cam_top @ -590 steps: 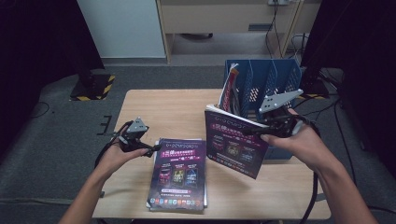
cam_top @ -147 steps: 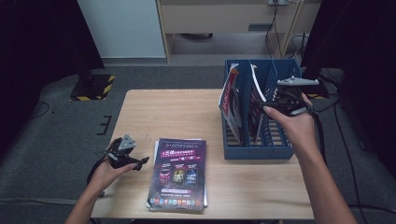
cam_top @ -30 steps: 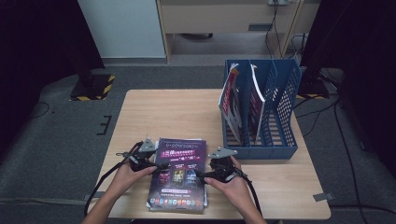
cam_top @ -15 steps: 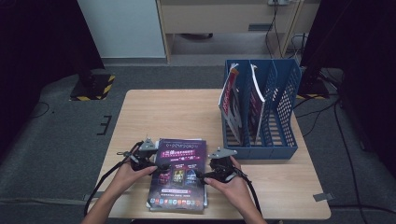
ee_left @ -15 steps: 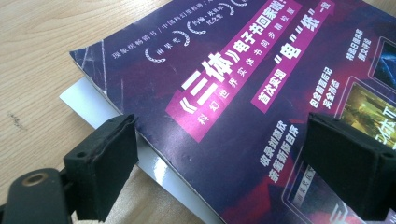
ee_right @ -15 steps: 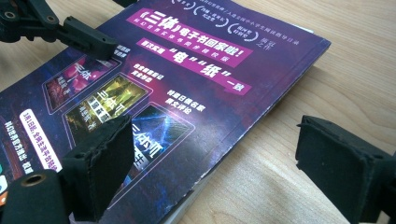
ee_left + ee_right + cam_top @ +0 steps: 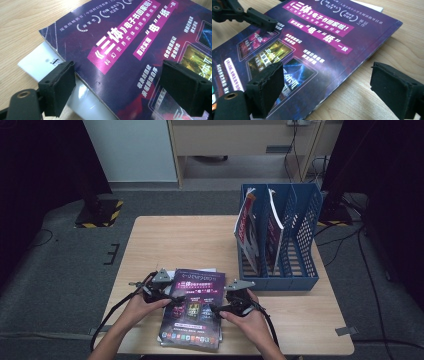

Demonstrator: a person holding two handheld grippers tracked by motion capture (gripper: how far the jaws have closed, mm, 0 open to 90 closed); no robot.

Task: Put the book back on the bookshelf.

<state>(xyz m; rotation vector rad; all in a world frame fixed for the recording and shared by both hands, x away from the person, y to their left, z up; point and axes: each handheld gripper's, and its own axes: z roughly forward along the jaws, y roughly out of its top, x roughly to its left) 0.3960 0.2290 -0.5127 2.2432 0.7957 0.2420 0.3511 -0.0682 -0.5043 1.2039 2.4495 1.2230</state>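
Observation:
A purple magazine (image 7: 192,315) lies flat near the table's front edge, on top of a white booklet (image 7: 37,62). My left gripper (image 7: 176,297) is open at its left edge. In the left gripper view (image 7: 122,85) one pad hangs over the white booklet and the other over the cover (image 7: 140,37). Those jaws have just been closing slightly, with the magazine's edge between them, not pressed. My right gripper (image 7: 215,309) is open at the right edge. In the right gripper view (image 7: 332,87) one pad is over the cover (image 7: 312,37) and the other over bare wood.
A blue file rack (image 7: 302,220) stands at the table's back right with two magazines (image 7: 247,227) upright in its left slots. The wooden table (image 7: 190,240) is bare between rack and magazine. The left gripper's jaw reaches in at the top left of the right gripper view.
The right hand has come from the rack down to the magazine's right edge, and the left hand has closed in on its left edge. Over the last second nothing has visibly moved.

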